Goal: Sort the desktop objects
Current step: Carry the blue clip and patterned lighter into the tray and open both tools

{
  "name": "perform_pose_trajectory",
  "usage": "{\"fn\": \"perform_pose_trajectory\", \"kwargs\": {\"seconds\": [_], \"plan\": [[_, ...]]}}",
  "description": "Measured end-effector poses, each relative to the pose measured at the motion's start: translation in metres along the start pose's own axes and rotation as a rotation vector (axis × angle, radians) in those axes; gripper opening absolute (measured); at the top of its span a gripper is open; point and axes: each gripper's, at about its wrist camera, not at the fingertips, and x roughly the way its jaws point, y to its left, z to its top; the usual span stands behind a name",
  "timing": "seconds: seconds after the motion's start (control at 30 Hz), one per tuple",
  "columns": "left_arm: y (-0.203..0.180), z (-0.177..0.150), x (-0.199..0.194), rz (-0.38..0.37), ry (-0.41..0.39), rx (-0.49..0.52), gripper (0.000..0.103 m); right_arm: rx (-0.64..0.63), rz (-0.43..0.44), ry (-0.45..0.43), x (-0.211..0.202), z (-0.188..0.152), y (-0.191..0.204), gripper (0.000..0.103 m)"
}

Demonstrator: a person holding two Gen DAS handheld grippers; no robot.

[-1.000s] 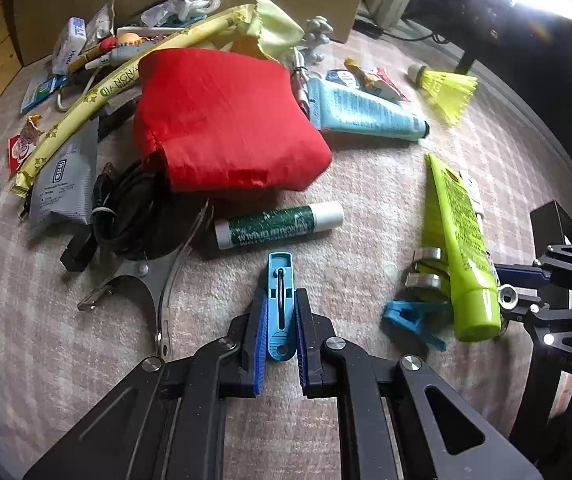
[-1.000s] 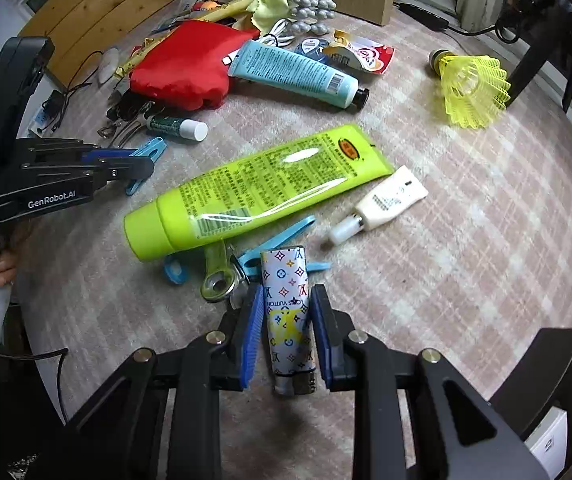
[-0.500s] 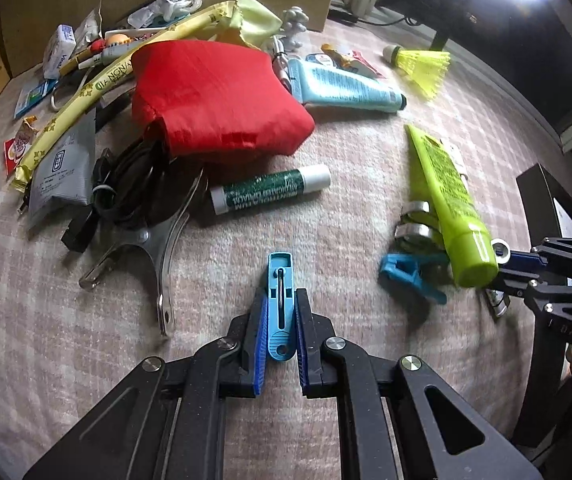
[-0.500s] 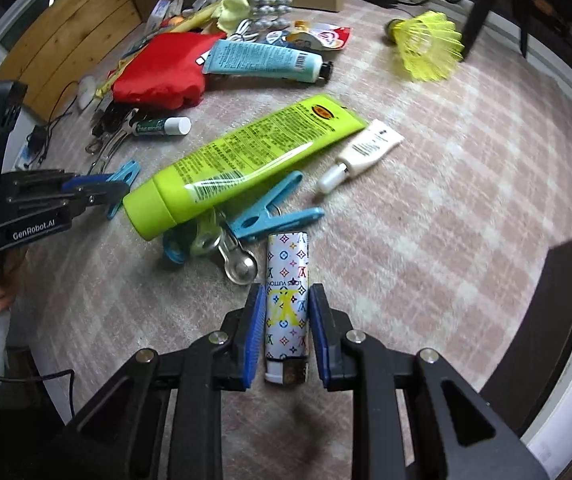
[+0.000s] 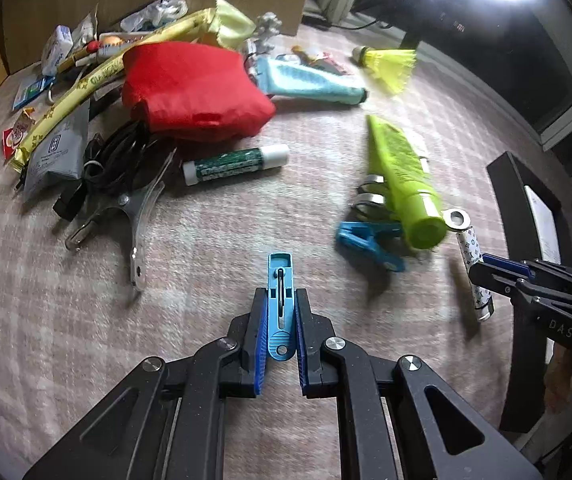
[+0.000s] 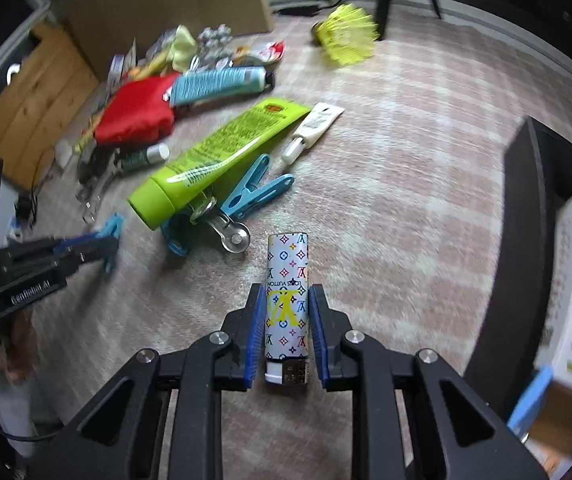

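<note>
My left gripper [image 5: 280, 320] is shut on a light blue clothes peg [image 5: 280, 292] and holds it above the checked cloth. My right gripper [image 6: 286, 312] is shut on a white patterned lighter [image 6: 287, 280], also seen in the left wrist view [image 5: 473, 264]. A lime green tube [image 6: 214, 156] lies mid-table with a second blue peg [image 6: 254, 192] and a metal clip [image 6: 230, 232] beside its cap. The left gripper also shows in the right wrist view [image 6: 102, 246].
A pile at the far left holds a red pouch [image 5: 194, 88], a teal tube [image 5: 309, 84], a green-labelled stick [image 5: 234, 164], black cables and a metal clamp [image 5: 126, 216]. A yellow shuttlecock [image 6: 345, 34] lies far right. A black box [image 6: 525, 240] stands at the right edge.
Both grippers have pulled back from the pile with their objects held. The right gripper has swung right, toward the black box.
</note>
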Motion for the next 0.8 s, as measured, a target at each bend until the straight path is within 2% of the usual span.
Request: {"fn": "perform_pose_trajectory", "kwargs": {"seconds": [0.2, 0.27, 0.5, 0.8], "plan": [[-0.026, -0.006, -0.018, -0.041, -0.028, 0.044, 0.011, 0.046, -0.003, -0.064, -0.026, -0.006, 0.005, 0.022], [-0.034, 0.005, -0.023, -0.063, -0.035, 0.071, 0.011, 0.064, -0.012, -0.084, -0.036, -0.011, 0.001, 0.022], [-0.117, 0.004, -0.036, -0.153, -0.048, 0.2, 0.011, 0.152, -0.065, -0.148, -0.083, -0.034, -0.038, 0.022], [-0.24, -0.013, -0.031, -0.272, -0.02, 0.382, 0.011, 0.315, -0.176, -0.206, -0.144, -0.086, -0.125, 0.022]]}}
